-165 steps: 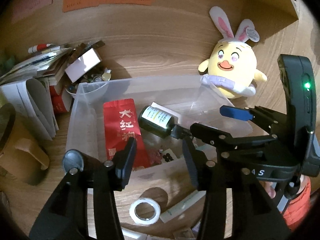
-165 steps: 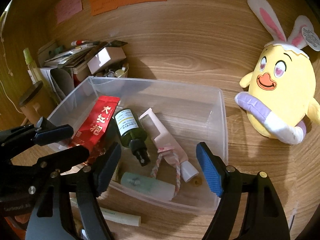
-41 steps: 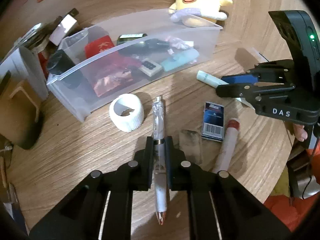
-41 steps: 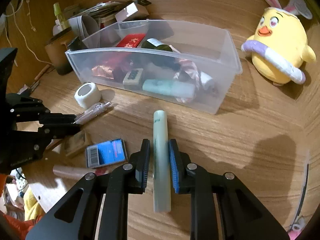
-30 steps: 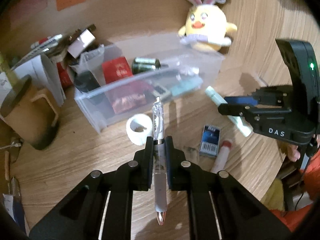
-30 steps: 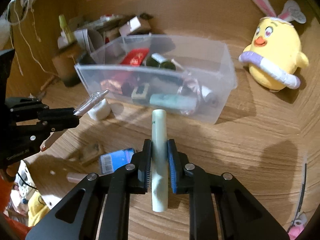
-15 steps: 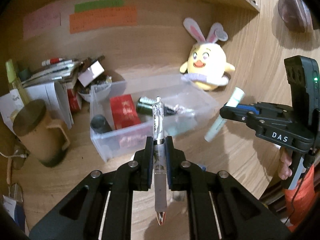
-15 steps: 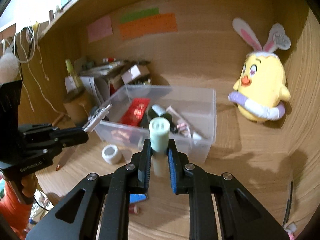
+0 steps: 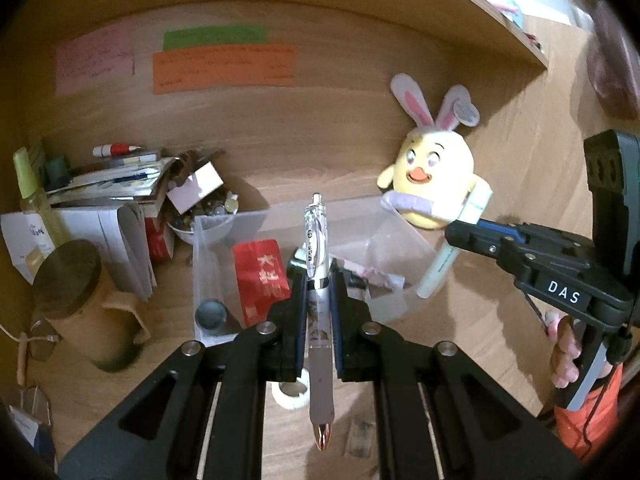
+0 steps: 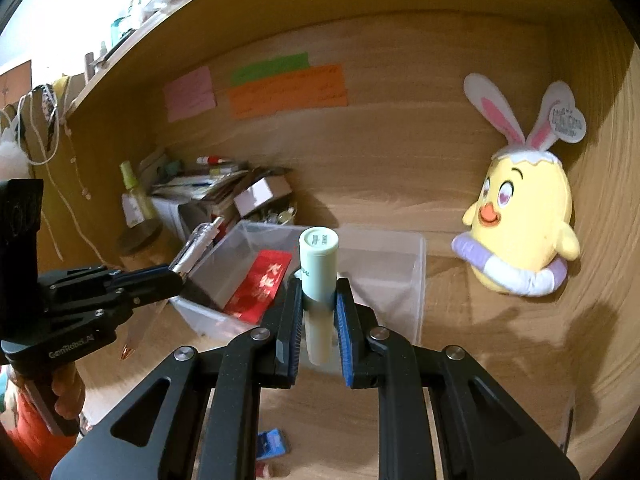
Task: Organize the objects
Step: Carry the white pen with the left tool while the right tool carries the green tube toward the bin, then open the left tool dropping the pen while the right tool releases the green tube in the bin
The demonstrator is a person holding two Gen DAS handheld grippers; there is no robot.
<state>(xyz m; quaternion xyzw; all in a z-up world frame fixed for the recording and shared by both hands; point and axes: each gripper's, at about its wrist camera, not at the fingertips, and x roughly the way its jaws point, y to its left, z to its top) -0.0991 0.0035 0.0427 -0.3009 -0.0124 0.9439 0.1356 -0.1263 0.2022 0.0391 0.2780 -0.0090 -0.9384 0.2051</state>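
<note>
The left gripper (image 9: 316, 300) has its jaws clamped tight on a pen (image 9: 318, 280), gripped around the middle of the barrel, and holds it in the air above the desk (image 9: 460, 320), in front of the clear bin (image 9: 408, 236). The right gripper (image 10: 318, 304) has its jaws closed on a pale green tube (image 10: 318, 276), likewise lifted, cap end pointing toward the bin.

Both things look light and stiff. The pen's clear plastic barrel is smooth and probably slippery, so a mid-barrel hold near the grip section seems sensible; it would likely pivot if pinched near an end. The tube is round and fatter and fills the jaws better, though it may roll if released on its side.

The pen is see-through at the clip end, with a printed white middle and a coppery tip (image 9: 322, 440). The tube is mint green with a flat end and faint lettering.
</note>
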